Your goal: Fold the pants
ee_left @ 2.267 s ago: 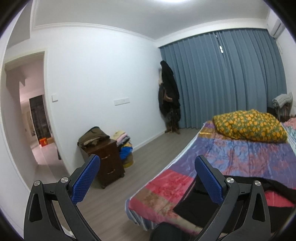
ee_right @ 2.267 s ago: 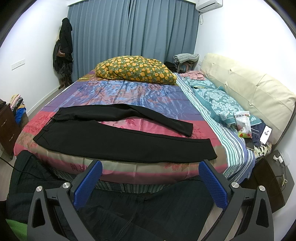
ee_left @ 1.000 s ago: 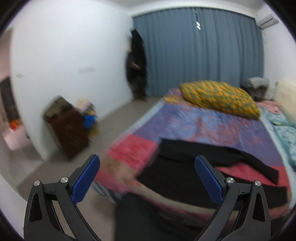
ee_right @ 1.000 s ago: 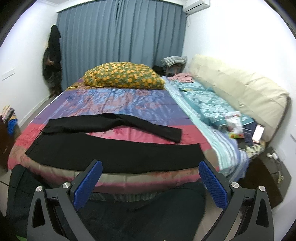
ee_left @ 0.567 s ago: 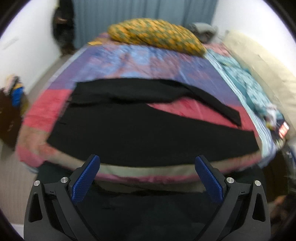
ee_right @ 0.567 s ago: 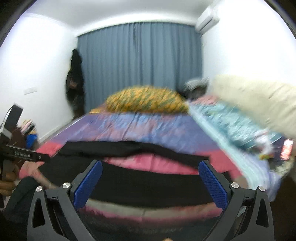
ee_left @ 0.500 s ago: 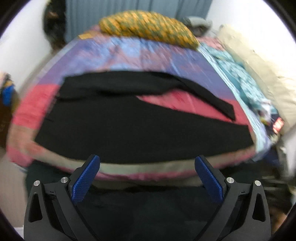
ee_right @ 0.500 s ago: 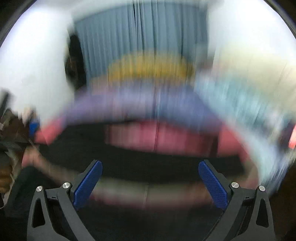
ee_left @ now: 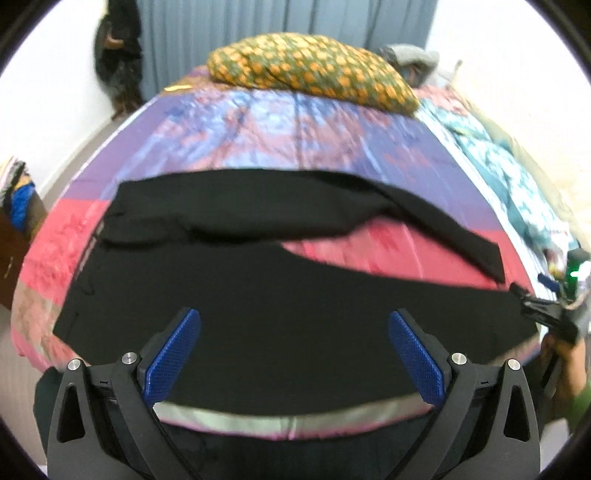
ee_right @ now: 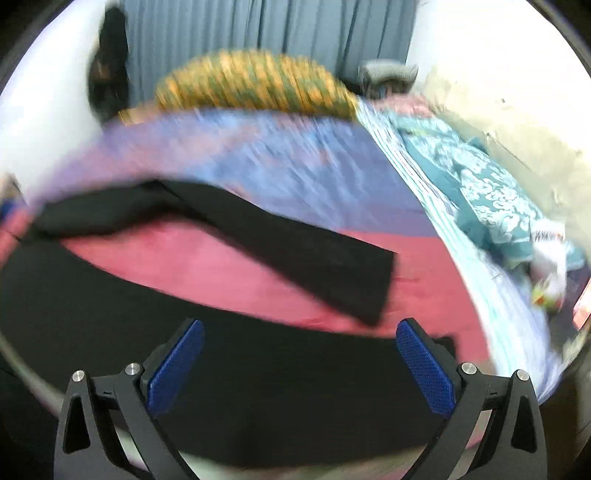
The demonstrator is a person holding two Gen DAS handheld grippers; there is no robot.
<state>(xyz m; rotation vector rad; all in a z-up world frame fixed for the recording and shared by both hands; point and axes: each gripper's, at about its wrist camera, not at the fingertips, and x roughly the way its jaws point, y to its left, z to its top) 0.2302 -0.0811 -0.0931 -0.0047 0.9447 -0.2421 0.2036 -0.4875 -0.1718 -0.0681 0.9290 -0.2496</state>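
Observation:
Black pants point(ee_left: 280, 295) lie spread flat on a colourful bedspread point(ee_left: 295, 136), waist at the left, two legs running right, the far leg point(ee_right: 317, 258) angled away. My left gripper point(ee_left: 293, 350) is open above the near leg by the bed's front edge. My right gripper point(ee_right: 299, 360) is open above the right end of the near leg point(ee_right: 258, 369); it also shows at the right edge of the left wrist view point(ee_left: 546, 314). Neither holds anything.
A yellow-patterned pillow point(ee_left: 310, 70) lies at the bed's far end before blue curtains point(ee_left: 280, 22). Teal bedding point(ee_right: 480, 192) and a cream headboard point(ee_right: 524, 129) are on the right. A brown dresser point(ee_left: 11, 258) stands at the left.
Both grippers have swung down and forward toward the bed; the pants now fill the lower views. The right gripper has moved toward the pants' leg ends. Both stay open.

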